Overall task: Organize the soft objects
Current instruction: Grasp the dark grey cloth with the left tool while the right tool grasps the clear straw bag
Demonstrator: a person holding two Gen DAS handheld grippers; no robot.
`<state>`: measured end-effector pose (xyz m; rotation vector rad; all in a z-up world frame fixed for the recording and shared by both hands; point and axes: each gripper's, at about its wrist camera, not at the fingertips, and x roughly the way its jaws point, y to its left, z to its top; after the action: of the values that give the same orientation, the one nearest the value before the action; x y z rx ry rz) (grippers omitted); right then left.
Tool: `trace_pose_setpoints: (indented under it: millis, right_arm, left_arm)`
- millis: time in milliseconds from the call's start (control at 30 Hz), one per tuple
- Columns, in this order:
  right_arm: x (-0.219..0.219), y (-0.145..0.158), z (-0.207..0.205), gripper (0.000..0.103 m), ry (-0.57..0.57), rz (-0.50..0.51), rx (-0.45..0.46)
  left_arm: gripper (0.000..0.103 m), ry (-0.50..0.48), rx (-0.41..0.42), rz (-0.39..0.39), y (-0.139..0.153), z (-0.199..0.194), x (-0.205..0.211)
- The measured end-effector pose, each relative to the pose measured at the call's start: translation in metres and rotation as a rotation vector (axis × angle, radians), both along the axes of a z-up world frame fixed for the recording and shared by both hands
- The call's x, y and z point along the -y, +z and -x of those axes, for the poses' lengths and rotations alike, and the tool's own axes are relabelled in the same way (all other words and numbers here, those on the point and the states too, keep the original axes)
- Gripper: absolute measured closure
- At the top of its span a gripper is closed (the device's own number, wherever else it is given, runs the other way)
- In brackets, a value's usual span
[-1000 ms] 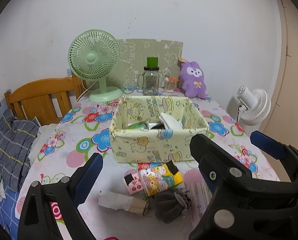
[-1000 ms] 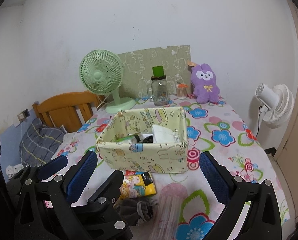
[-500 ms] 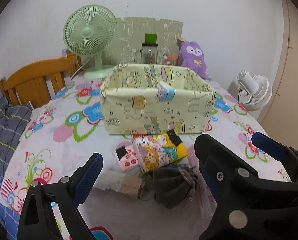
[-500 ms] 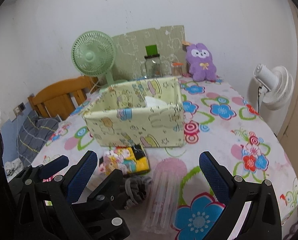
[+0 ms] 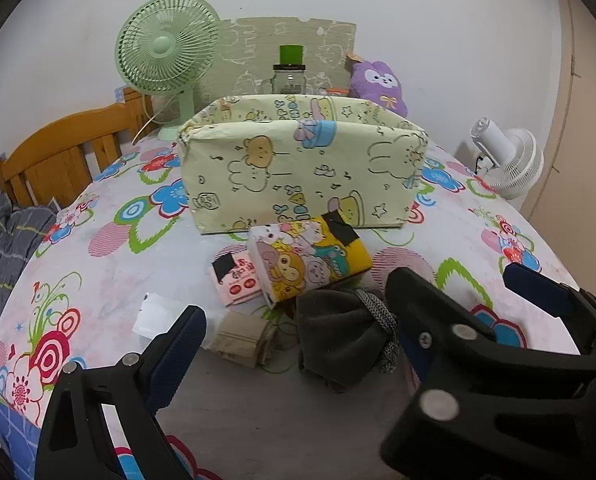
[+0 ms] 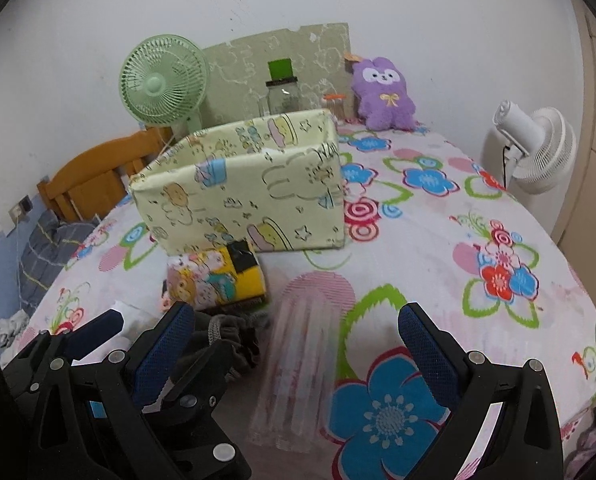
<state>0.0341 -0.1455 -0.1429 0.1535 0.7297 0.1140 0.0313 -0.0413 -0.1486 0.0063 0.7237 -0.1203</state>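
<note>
Left wrist view: left tool (image 5: pixel 293 344) spread wide and empty, low over the table (image 5: pixel 109 280), its open gap framing a grey pouch (image 5: pixel 338 340) and a tan roll (image 5: pixel 241 340), likely lined up for a pick there. Just behind these, a yellow pack (image 5: pixel 310 264) leaning over a pink pack (image 5: pixel 237 280), all 4 clustered right in front of the box (image 5: pixel 298 172), probably gathered there as the short haul into it. Box interior hidden from this low angle. Right tool's black frame crossing the lower right, close beside the pouch. Right wrist view: right tool (image 6: pixel 298 336) also spread and holding nothing, its gap straddling a clear sleeve (image 6: pixel 302 364) lying lengthwise on the table, near end toward the camera, seemingly the right side's own target. Pouch (image 6: pixel 229 332) just left of the sleeve, partly behind the left blue pad; yellow pack (image 6: pixel 213 280) touching the box (image 6: pixel 249 196) front. Fan (image 6: pixel 165 80), jar (image 6: pixel 283 96) and purple plush (image 6: pixel 382 96) parked along the wall, well apart from the work.
</note>
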Motion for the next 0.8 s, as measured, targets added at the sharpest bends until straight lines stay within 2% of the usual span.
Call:
trace_pose_setpoints:
  millis: [133,233,300,400,533,667,800]
  right_arm:
    - [0.003,-0.004,-0.001,0.000,-0.011,0.001,-0.017]
    - [0.005,-0.006,-0.002,0.001,-0.015,0.002,-0.026]
    - [0.005,-0.008,-0.003,0.001,-0.016,0.002,-0.033]
    - [0.006,-0.010,-0.004,0.001,-0.021,0.002,-0.043]
    - [0.008,-0.010,-0.005,0.001,-0.023,-0.008,-0.049]
    - [0.007,-0.008,-0.005,0.001,-0.029,-0.005,-0.043]
    - [0.007,-0.008,-0.007,0.008,-0.050,-0.013,-0.053]
  left_arm:
    - [0.013,-0.020,0.003,-0.010,-0.001,0.000,0.008]
    - [0.023,-0.047,-0.003,0.000,-0.002,-0.001,0.012]
    - [0.036,-0.083,-0.013,0.016,-0.004,-0.001,0.016]
    - [0.047,-0.106,-0.017,0.031,-0.005,-0.002,0.019]
    - [0.053,-0.111,-0.011,0.034,-0.003,-0.001,0.021]
    - [0.059,-0.071,0.005,0.011,0.001,0.001,0.016]
    - [0.060,-0.018,0.008,-0.017,0.003,0.002,0.005]
